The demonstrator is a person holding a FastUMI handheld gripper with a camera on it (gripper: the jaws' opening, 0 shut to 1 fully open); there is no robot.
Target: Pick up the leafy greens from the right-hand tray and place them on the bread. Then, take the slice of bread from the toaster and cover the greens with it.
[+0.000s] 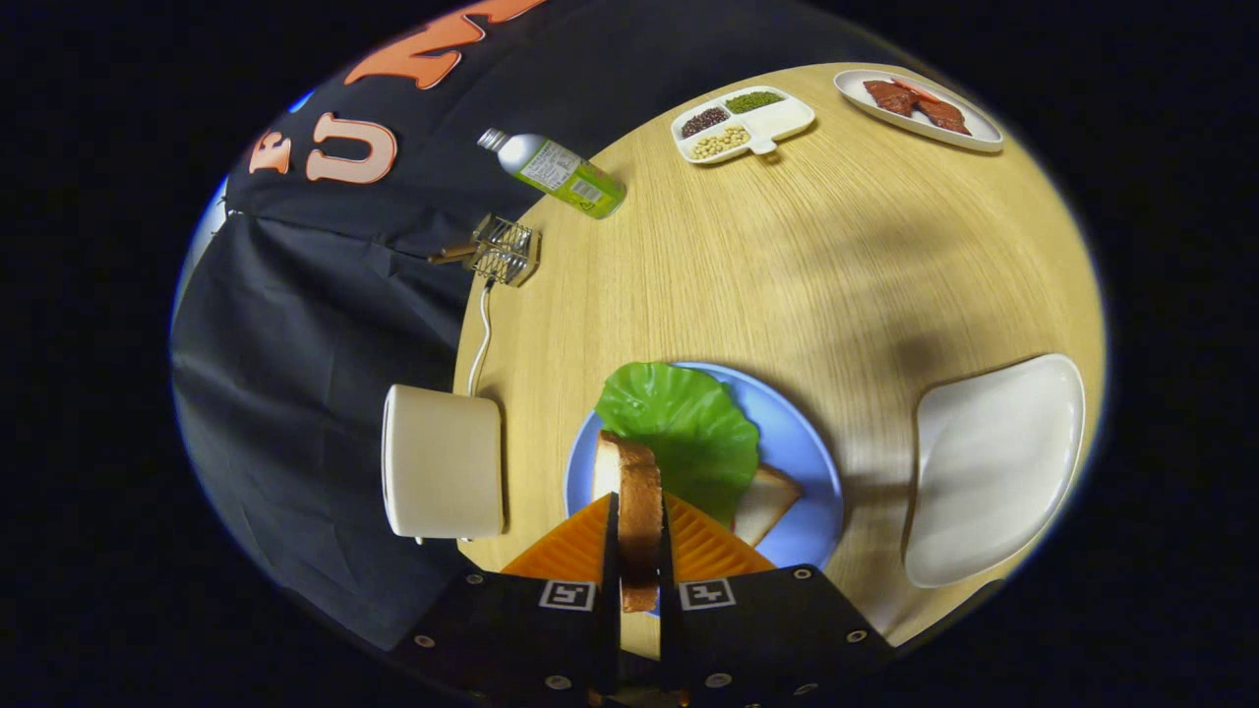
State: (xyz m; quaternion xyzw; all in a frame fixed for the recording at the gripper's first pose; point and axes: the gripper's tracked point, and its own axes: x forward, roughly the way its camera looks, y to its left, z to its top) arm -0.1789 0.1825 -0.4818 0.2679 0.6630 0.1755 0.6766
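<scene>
Bread, a crusty tan slice [637, 501], stands on edge, clamped between the gripper's [639, 551] fingers; just ahead, a ruffled green lettuce leaf [684, 428] covers another pale slice [765, 501] on a round blue plate [811, 462].

Gripper [639, 521] fingers clamp an upright browned bread slice [637, 492], held over the round blue plate [811, 462]. Under it: green lettuce leaf [684, 423] on a pale bread slice [762, 501]. Cream toaster [443, 460] stands just beside the plate on one side, empty white oblong tray [993, 467] near on the other. Bare light wooden tabletop [787, 265] beyond the plate offers passage.
</scene>
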